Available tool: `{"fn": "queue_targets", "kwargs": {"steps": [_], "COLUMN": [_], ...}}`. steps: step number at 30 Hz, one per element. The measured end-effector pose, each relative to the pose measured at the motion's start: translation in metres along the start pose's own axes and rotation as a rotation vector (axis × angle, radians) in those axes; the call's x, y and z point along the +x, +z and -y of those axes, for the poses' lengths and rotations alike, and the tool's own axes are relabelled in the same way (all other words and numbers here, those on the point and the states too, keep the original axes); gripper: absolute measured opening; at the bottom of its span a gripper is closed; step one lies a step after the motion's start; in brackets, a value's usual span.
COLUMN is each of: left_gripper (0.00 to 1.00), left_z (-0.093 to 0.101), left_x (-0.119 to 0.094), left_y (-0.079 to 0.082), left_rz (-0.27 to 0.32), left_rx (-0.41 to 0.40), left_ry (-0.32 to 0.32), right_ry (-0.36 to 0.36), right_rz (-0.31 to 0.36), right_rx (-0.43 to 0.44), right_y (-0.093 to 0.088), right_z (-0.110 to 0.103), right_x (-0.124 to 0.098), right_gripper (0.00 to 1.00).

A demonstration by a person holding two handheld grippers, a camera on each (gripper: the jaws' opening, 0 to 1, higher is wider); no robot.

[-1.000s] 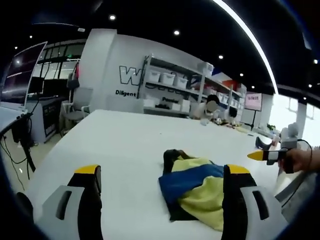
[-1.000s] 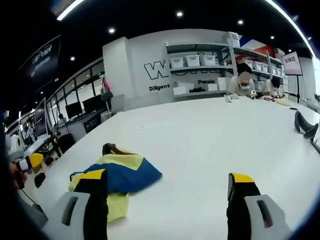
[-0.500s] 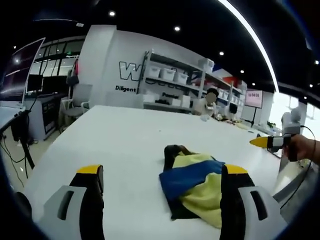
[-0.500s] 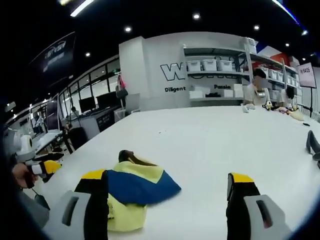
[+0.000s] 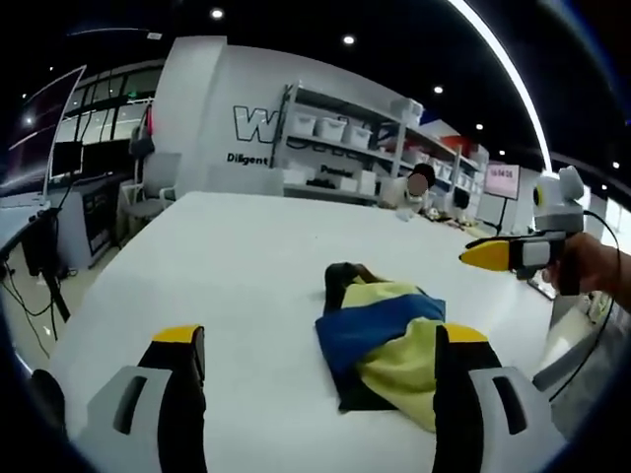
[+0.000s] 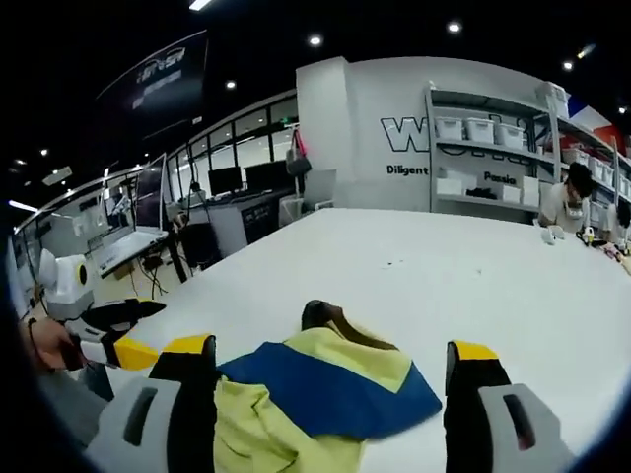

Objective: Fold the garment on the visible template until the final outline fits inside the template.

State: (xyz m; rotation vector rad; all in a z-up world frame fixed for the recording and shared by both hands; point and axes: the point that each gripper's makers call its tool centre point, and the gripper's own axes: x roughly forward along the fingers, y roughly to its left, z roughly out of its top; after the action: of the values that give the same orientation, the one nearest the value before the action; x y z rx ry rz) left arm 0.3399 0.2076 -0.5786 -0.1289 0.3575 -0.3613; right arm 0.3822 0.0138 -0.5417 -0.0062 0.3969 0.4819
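A crumpled garment (image 5: 385, 345) in blue, yellow and black is lying bunched on the white desk (image 5: 246, 256), close to the desk's near edge. In the left gripper view the left gripper (image 5: 317, 340) is hovering low over the desk with its jaws standing wide apart and gripping nothing; the garment is sitting between them, nearer the jaw on the right side of that view. The right gripper (image 5: 498, 254) is showing at that view's right side, held in a person's hand (image 5: 596, 281) above the desk's edge. In the right gripper view the right gripper (image 6: 330, 347) is likewise spread wide and holding nothing, with the garment (image 6: 325, 394) lying between its jaws. The left gripper (image 6: 118, 347) is coming into that view from the left. Shelving (image 5: 340, 163) with white bins is standing against the far wall.
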Motion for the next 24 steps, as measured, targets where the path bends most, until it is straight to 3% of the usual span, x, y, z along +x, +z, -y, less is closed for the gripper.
{"fn": "queue_targets", "kwargs": {"steps": [4, 7, 14, 18, 24], "left_gripper": [0.87, 0.84, 0.83, 0.82, 0.82], "left_z": [0.0, 0.003, 0.005, 0.008, 0.012], "left_x": [0.0, 0.002, 0.003, 0.002, 0.003], "left_y": [-0.006, -0.014, -0.016, -0.021, -0.023], "left_rz": [-0.027, -0.072, -0.081, -0.095, -0.102], "left_rx": [-0.004, 0.046, 0.051, 0.04, 0.059], "left_ry": [0.001, -0.003, -0.016, -0.025, -0.035], "right_ry": [0.031, 0.073, 0.139, 0.182, 0.211], "right_rz": [-0.029, -0.062, -0.116, -0.178, -0.215], "right_rx": [-0.027, -0.053, -0.129, -0.163, -0.191], "right_y": [-0.003, -0.009, -0.019, -0.037, -0.049], "right_z": [-0.011, -0.02, -0.039, -0.053, -0.067], "right_x": [0.008, 0.018, 0.035, 0.048, 0.057], "right_gripper": [0.92, 0.85, 0.74, 0.69, 0.62]}}
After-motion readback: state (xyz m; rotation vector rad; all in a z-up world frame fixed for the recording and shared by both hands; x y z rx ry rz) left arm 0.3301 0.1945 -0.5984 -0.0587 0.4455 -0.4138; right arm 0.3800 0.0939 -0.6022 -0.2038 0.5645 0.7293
